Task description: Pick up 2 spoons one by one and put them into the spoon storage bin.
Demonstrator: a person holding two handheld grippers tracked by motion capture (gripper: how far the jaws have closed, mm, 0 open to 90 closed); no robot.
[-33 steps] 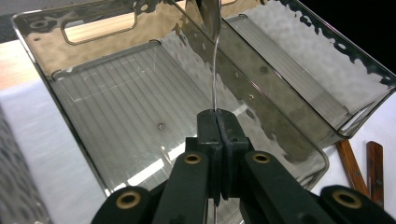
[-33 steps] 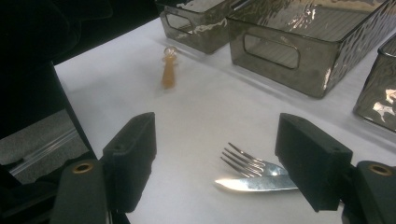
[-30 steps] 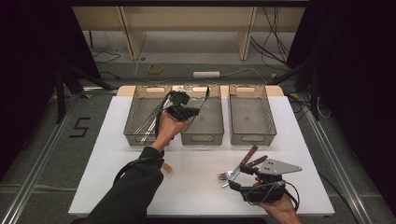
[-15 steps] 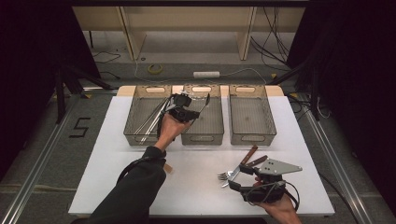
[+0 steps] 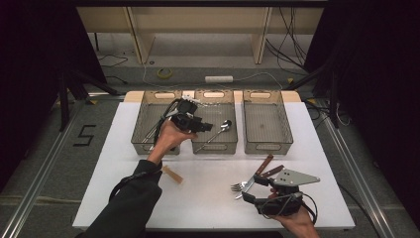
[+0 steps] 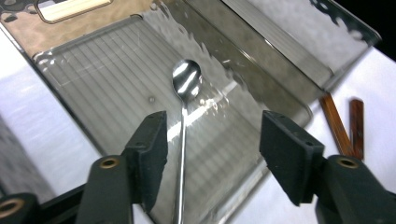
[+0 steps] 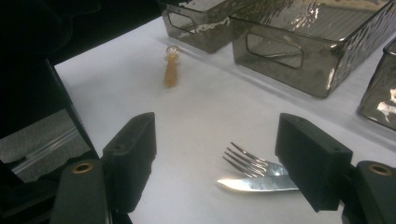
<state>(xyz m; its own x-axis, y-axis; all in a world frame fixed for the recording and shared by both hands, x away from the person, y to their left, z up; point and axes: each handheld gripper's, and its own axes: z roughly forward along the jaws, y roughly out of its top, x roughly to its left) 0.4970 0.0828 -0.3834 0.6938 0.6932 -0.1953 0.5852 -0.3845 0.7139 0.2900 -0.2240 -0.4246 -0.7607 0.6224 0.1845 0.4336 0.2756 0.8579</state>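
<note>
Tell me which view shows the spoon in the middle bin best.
The left gripper view: the spoon lies close up on the bin's ribbed floor, bowl away, between the open jaws of the left gripper, untouched. The high view shows it small, lying diagonally in the middle bin.

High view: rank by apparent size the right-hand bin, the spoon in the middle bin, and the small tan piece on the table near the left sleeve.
1. right-hand bin, clearly the largest.
2. spoon, long and thin, lying in the middle bin.
3. tan piece, the smallest; it sits nearer the camera yet looks shorter than the spoon.
</note>
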